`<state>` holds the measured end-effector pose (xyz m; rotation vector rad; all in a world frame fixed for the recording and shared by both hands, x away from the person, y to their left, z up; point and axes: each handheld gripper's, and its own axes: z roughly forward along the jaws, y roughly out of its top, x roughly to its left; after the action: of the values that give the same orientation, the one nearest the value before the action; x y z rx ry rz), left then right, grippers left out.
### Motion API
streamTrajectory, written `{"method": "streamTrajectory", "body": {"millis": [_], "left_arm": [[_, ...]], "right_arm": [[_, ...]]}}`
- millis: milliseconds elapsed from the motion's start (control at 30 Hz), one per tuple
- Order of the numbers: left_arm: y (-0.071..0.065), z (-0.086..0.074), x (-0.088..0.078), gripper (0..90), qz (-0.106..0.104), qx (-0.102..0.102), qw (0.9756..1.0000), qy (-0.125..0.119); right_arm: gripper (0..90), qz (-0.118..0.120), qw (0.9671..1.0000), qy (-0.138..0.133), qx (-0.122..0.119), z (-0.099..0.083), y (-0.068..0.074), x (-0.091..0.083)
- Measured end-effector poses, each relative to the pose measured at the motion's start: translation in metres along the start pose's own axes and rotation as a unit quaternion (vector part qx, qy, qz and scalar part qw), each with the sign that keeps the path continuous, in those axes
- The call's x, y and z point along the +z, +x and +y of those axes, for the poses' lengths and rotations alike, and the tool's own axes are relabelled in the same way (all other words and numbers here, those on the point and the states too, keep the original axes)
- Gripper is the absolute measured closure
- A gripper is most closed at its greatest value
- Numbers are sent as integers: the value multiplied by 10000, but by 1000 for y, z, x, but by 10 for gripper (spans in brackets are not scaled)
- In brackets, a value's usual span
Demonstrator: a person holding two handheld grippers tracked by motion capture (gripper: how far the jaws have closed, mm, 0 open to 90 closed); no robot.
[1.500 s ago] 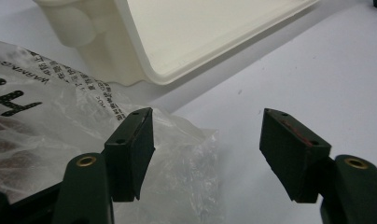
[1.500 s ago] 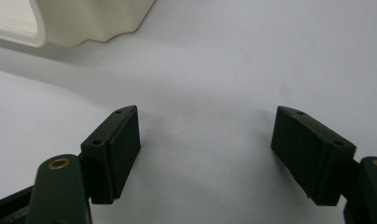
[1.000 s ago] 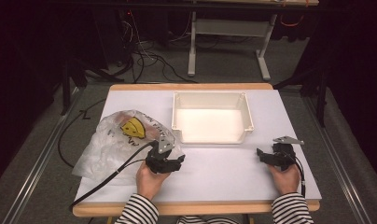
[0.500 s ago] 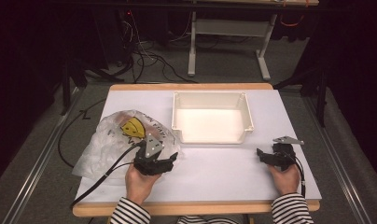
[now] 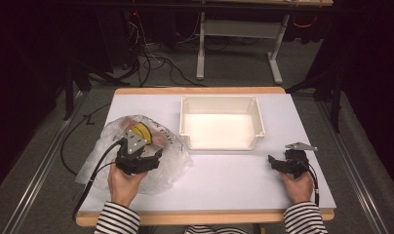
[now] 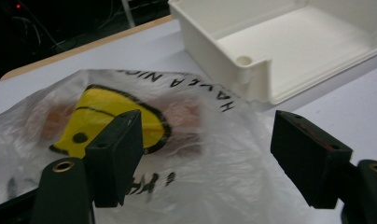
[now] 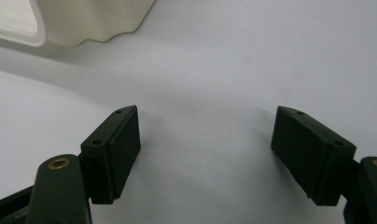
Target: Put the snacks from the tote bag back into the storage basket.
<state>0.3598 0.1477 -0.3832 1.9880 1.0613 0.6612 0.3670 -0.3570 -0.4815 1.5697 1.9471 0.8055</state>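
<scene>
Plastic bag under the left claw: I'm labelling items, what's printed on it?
A yellow smiley face outlined in black, plus black lettering, on the plastic bag; clearest in the left gripper view.

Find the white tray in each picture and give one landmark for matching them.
High view: white tray at table centre, toward the far edge.
Left gripper view: upper right, beyond the plastic bag.
Right gripper view: only a corner, top left.
Shared landmark: the white table.

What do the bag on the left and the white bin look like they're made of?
The bag looks like thin, clear plastic film: it crinkles, shines, and pinkish contents show through its printed yellow face. The bin seems to be rigid moulded plastic, off-white with a smooth satin finish, rounded corners and a thick rim.
</scene>
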Motion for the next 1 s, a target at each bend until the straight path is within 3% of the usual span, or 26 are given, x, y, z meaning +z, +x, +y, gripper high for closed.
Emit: {"method": "streamTrajectory", "body": {"millis": [167,300,400,500,733,1000], "left_arm": [[23,-12,9,244,202,-254,9994,143],[29,-17,12,237,309,-248,9989,252],[39,-27,16,230,319,-416,9981,308],[43,-33,19,222,320,-485,9977,344],[52,-51,34,199,211,-692,9948,721],[58,-62,50,182,254,-737,9908,1107]], "right_arm": [[241,6,10000,14,21,0,0,0],[241,1,10000,17,18,0,0,0],[241,4,10000,21,24,0,0,0],[241,3,10000,21,23,0,0,0],[241,4,10000,31,4,1,0,0],[238,26,10000,41,15,1,0,0]]}}
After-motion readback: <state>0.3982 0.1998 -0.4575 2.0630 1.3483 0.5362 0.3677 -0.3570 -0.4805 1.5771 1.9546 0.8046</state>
